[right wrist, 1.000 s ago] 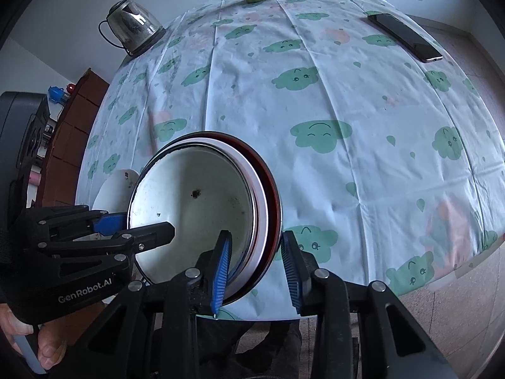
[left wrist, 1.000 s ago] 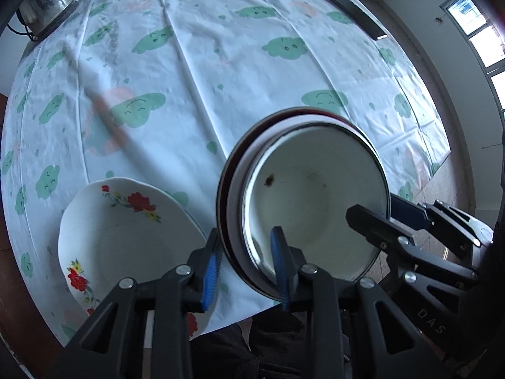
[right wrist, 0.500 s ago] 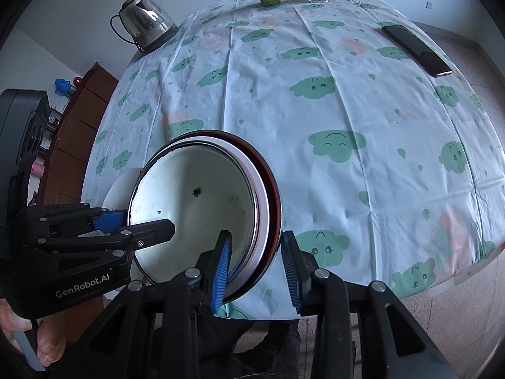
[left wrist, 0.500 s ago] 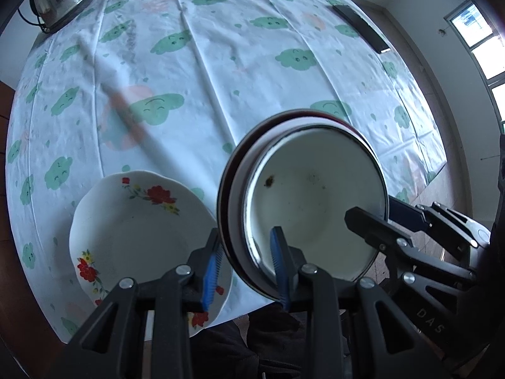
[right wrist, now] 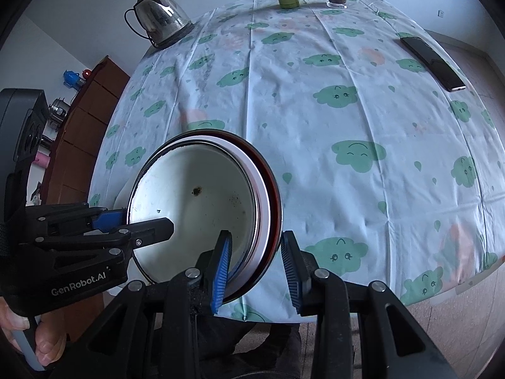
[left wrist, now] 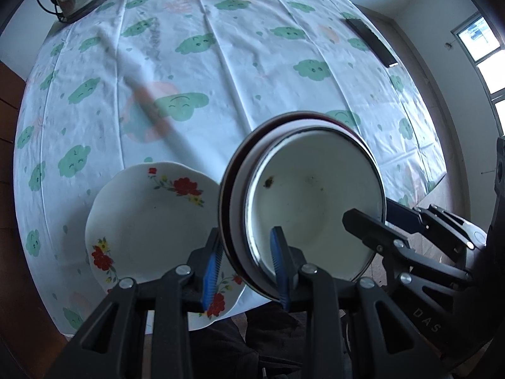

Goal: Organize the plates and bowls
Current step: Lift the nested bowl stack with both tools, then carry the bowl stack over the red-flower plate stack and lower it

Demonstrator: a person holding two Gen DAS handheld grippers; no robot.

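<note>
My left gripper (left wrist: 244, 268) and right gripper (right wrist: 254, 268) each pinch rim of same nested stack: white enamel bowl with dark rim (left wrist: 315, 218) inside white plate and dark red outer plate (right wrist: 275, 202). One finger inside bowl, one outside, on opposite sides; I judge two grips keep heavy stack from tipping. Stack at near edge of cloud-print worktop (right wrist: 331, 110); resting or lifted, cannot tell. Bowl floor speckled, brown spot. White floral-painted plate (left wrist: 151, 221) just beside, left; likely next stacking partner.
</note>
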